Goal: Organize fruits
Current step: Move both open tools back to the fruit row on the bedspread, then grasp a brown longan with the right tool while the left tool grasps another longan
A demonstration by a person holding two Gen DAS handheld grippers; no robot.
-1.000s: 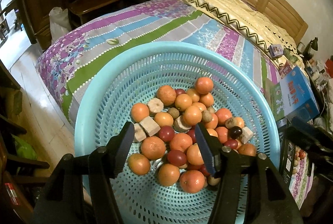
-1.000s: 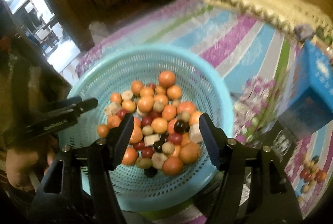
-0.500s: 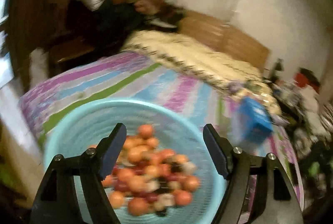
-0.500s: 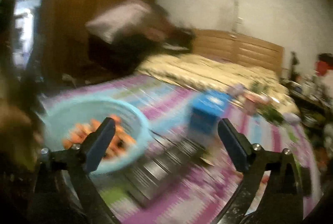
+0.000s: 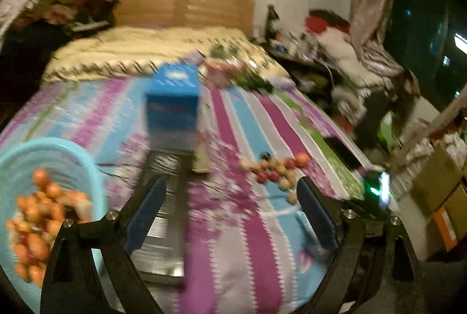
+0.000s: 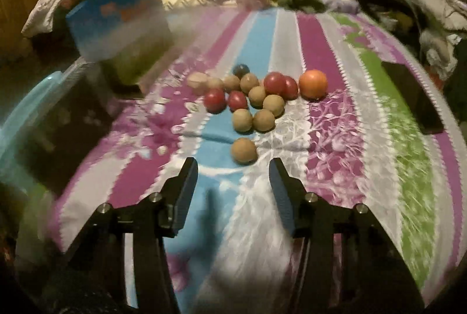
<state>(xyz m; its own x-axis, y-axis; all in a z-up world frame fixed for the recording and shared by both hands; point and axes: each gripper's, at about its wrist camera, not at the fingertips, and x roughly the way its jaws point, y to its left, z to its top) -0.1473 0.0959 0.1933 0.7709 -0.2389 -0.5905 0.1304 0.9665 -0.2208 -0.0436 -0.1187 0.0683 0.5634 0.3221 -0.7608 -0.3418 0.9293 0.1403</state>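
1. Left wrist view: the left gripper [image 5: 230, 212], jaws just widening and empty, hangs above the striped bedspread [image 5: 256, 241]; fruit-filled turquoise basket [image 5: 84, 165] at left.
2. Right wrist view: the right gripper [image 6: 233, 185], jaws just narrowing on nothing, sits just short of the nearest tan fruit [image 6: 244, 150]; loose fruit cluster [image 6: 256, 95] beyond.

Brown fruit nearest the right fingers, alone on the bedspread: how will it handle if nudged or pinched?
The brown fruit looks round, so a nudge would probably send it rolling. The bedspread is soft and wrinkled, which may slow it or steer it off line. The right gripper is open and empty; its fingers would likely need to close centred, or it may squirt sideways.
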